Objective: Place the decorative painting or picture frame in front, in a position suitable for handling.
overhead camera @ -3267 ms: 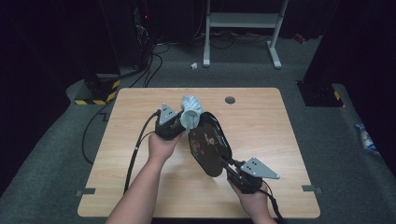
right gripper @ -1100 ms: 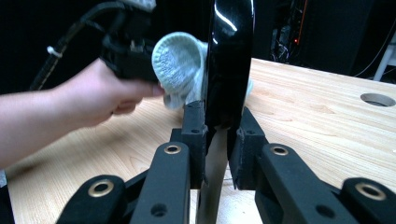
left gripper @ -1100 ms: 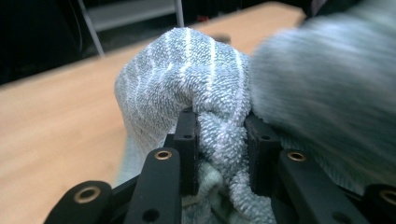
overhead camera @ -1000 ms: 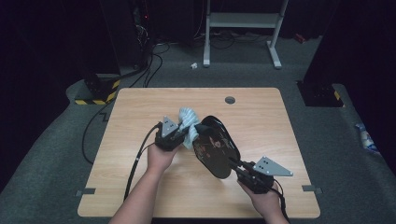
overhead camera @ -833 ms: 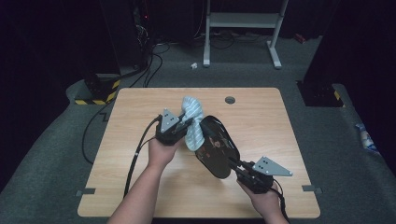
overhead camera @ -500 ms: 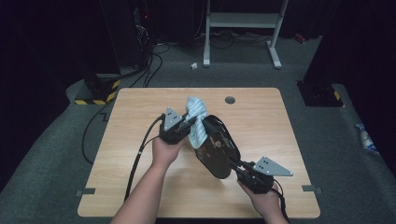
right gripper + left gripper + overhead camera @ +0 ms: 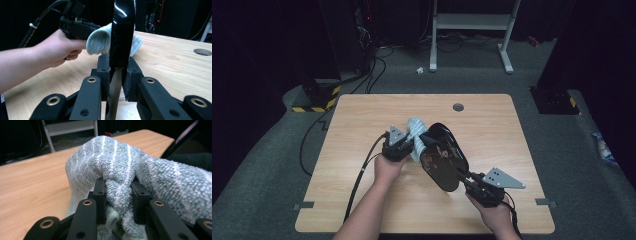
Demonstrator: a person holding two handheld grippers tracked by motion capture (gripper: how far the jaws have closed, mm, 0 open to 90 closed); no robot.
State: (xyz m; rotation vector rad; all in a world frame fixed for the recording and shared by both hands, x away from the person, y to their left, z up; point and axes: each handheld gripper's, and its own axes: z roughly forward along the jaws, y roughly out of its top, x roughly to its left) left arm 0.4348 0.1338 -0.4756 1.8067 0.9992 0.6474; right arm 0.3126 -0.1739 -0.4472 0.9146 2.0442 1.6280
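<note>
Roughly at the middle of the tabletop (image 7: pixel 362 200) the work sits, with bare wood open on every side: wide room toward the far edge and its round hole (image 7: pixel 458 106), wide room to the left and right edges, less toward the near edge where the forearms come in. Nothing else lies on the wood. Beyond the far edge, on the floor, stand a white frame (image 7: pixel 472 22) and a yellow-black striped block (image 7: pixel 314 102).

The pan (image 7: pixel 443 156), black and glossy, is held tilted up on edge, its inside facing the left hand (image 7: pixel 388 169). The right tool (image 7: pixel 468 179) pinches the pan at its near end, jaws pressed on either side of the thin black wall (image 7: pixel 122 37), as the right gripper view shows. The right hand (image 7: pixel 496 216) is low near the front edge, its tool pointing up and away toward the left.

The left tool (image 7: pixel 409 145) is pressed together on a fold of the towel (image 7: pixel 117 165), pale green with white stripes. The towel (image 7: pixel 416 137) lies against the pan's upper left rim, touching it. The left forearm runs from the near edge diagonally forward, wrist straight, its cable (image 7: pixel 362 180) trailing back along the arm.
</note>
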